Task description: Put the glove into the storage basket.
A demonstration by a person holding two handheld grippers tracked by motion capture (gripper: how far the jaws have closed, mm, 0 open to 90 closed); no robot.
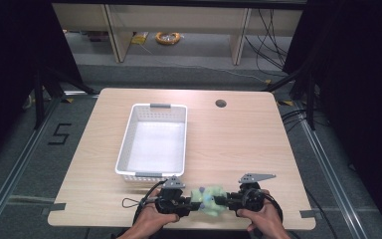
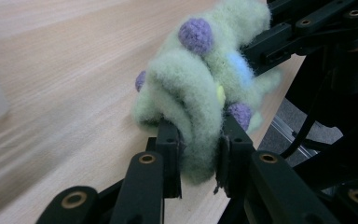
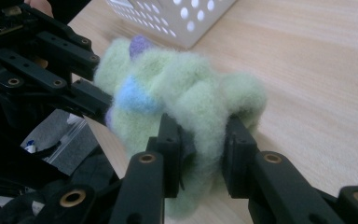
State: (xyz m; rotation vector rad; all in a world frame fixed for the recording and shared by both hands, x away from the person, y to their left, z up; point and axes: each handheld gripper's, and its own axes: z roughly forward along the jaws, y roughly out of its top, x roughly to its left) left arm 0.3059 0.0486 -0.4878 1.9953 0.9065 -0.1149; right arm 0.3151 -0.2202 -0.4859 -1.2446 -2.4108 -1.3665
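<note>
Plush (image 1: 207, 199) clamped between left gripper (image 1: 185, 203) and right gripper (image 1: 227, 201), low over bench (image 1: 238, 144); white basket (image 1: 124, 144) holding nothing; no legible writing.

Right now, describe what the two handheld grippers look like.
Both are black, built of jointed bars with brass-coloured pivot pins. The left claw and right claw each end in two flat black fingers. A grey three-cornered plate tops the right one; black cables trail off.

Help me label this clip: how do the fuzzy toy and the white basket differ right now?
The fuzzy toy is soft green with purple and blue dots; the white basket is rigid and perforated. The toy is clamped between the left gripper and right gripper; the basket sits untouched. The toy is far smaller.
</note>
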